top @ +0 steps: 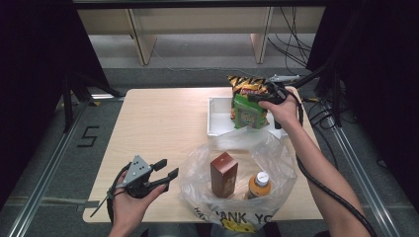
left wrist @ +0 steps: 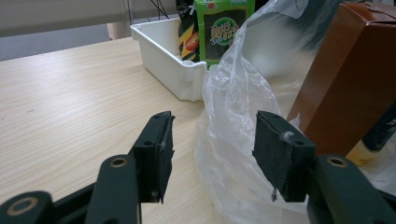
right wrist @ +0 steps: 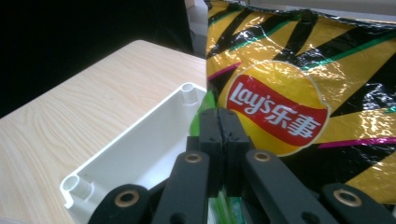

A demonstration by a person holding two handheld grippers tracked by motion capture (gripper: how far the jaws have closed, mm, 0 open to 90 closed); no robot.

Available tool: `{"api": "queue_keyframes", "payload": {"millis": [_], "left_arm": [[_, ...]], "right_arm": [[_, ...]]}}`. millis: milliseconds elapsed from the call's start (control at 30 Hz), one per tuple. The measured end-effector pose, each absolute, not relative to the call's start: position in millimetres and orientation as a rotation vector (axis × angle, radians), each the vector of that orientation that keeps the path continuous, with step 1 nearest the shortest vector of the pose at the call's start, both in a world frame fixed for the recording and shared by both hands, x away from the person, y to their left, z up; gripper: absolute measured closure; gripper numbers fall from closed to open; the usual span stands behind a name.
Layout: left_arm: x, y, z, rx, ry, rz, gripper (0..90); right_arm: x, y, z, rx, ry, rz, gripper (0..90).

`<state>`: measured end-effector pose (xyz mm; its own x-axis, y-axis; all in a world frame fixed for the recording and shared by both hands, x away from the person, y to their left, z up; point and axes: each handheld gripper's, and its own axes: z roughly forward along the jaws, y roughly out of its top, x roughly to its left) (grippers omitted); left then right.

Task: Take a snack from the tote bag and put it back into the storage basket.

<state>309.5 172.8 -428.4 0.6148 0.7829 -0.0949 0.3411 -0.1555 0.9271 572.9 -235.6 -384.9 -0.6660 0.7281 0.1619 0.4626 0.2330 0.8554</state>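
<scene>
Pale wood-grain tabletop (top: 158,123) sits in a dim room with dark curtains at the sides and cables trailing over the grey floor behind. Over the white tray (top: 216,116) at the far right of that tabletop hangs the thing in hand: a green snack packet (top: 248,111), lifted clear of the tray floor as far as the high view tells. The right gripper (top: 264,97) has its jaws pressed together on the packet's upper edge; in the right gripper view the black pads (right wrist: 219,135) meet with a sliver of green film (right wrist: 205,109) pinched between them.

Such a packet is probably very light, soft and air-filled, with slick foil that can slide out of a pinch. Its contents would likely crush under a squeeze across the belly, so the flat sealed seam at the top looks the soundest place to hold, as now.

Just behind it stands a yellow-and-black chip bag (right wrist: 299,93), upright in the tray and close enough to be dragged along. Nearer the person, a clear plastic bag (top: 237,168) lies open, holding a brown box (top: 224,174) and an orange bottle (top: 259,185). The left gripper (top: 163,173) hovers beside that bag's left rim, jaws spread wide and empty, the film (left wrist: 229,93) just ahead of them.
</scene>
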Motion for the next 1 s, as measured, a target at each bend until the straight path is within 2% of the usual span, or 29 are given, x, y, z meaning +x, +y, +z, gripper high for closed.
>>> {"api": "queue_keyframes", "payload": {"millis": [167,400,633,733,900,1000], "left_arm": [[309.6,172.3,-428.8,1.742,0.925,0.496,46.7],[309.6,171.6,-428.4,1.741,0.918,0.494,46.7],[309.4,171.9,-426.0,1.739,0.910,0.501,46.8],[308.9,171.5,-425.6,1.726,0.920,0.503,47.0],[309.2,171.9,-425.2,1.720,0.918,0.510,47.5],[309.0,171.3,-425.8,1.719,0.919,0.509,47.5]], "right_arm": [[571.7,-238.3,-383.3,1.119,2.221,1.371,87.6],[563.9,-243.7,-374.6,1.105,2.171,1.305,73.2],[544.5,-261.6,-370.5,1.133,2.137,1.275,71.0],[535.3,-269.0,-371.9,1.199,2.121,1.265,73.3],[526.8,-276.8,-382.8,1.217,2.174,1.217,89.4],[528.1,-278.5,-389.9,1.239,2.219,1.189,90.0]]}}
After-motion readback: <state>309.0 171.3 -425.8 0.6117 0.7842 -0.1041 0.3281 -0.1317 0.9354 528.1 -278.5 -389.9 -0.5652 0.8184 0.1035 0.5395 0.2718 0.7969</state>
